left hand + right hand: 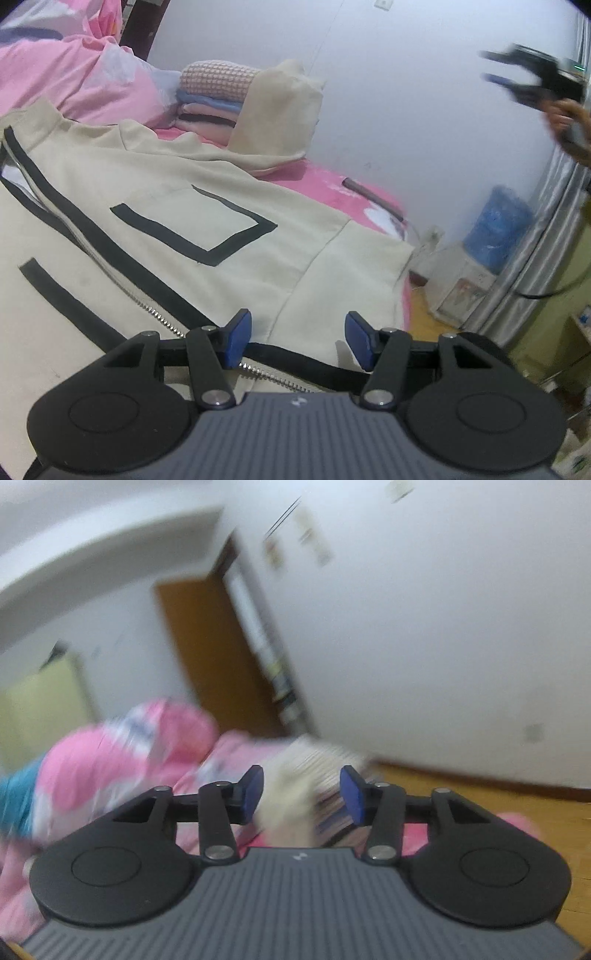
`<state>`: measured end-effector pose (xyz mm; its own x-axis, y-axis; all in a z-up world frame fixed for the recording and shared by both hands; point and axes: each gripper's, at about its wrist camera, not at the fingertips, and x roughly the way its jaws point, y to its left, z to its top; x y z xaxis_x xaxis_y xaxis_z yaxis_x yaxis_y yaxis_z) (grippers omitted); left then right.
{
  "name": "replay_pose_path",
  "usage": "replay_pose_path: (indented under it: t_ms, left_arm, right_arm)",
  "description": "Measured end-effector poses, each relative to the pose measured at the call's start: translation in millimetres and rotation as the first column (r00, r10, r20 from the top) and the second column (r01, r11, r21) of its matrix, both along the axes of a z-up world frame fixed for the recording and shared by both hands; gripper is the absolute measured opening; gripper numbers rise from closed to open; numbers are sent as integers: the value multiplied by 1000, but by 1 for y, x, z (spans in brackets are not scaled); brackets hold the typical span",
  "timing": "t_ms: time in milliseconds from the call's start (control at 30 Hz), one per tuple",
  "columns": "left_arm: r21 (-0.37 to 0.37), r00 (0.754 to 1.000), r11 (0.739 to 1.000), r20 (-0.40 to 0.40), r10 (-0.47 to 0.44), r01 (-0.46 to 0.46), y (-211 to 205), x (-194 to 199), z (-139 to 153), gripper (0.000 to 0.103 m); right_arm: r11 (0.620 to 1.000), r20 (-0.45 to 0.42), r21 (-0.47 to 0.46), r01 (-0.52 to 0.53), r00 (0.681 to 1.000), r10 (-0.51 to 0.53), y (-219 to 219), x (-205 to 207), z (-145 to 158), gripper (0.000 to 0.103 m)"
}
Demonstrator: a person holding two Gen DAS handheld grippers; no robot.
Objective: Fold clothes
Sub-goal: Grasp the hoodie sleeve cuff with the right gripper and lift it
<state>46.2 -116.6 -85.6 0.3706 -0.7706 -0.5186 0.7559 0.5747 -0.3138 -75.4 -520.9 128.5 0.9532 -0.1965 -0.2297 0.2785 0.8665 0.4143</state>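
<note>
A cream zip jacket (184,229) with black stripes and a black square outline lies spread on the pink bed (332,188). Its far sleeve (280,122) is draped up over a stack of folded clothes (210,107). My left gripper (299,341) is open and empty, just above the jacket's zipper (162,319) near the hem. My right gripper (301,794) is open and empty, held high in the air; it also shows blurred at the top right of the left wrist view (524,77). The right wrist view is blurred; a cream fold (291,794) and the stack edge (332,805) lie below it.
A pink quilt (74,74) is piled at the head of the bed and shows in the right wrist view (122,746). A water dispenser with a blue bottle (495,229) stands by grey curtains (546,236). A wooden door (210,653), white wall and wood floor (517,812) lie beyond.
</note>
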Motion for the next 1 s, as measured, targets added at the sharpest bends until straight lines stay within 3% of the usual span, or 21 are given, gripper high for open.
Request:
replay_pose_path:
  t_ms: [233, 433, 567, 700, 900, 1000]
  left_arm:
    - [63, 996, 995, -17, 83, -82, -9, -3, 21, 57]
    - [103, 992, 987, 50, 116, -120, -21, -3, 49, 63]
    - [128, 990, 983, 69, 124, -132, -38, 7, 58, 68]
    - [162, 985, 972, 44, 164, -169, -59, 33, 50, 68]
    - [209, 974, 952, 1, 228, -223, -80, 73, 23, 65]
    - [213, 973, 950, 19, 230, -229, -82, 73, 19, 65]
  right_arm:
    - [995, 7, 33, 93, 996, -93, -28, -75, -22, 66]
    - [987, 5, 73, 145, 989, -145, -49, -126, -46, 78]
    - [987, -10, 152, 56, 998, -55, -51, -95, -72, 79]
    - [975, -9, 219, -41, 999, 44, -48, -34, -87, 80]
    - [952, 18, 250, -179, 983, 180, -50, 81, -88, 80]
    - [944, 43, 254, -212, 977, 208, -63, 140, -85, 80]
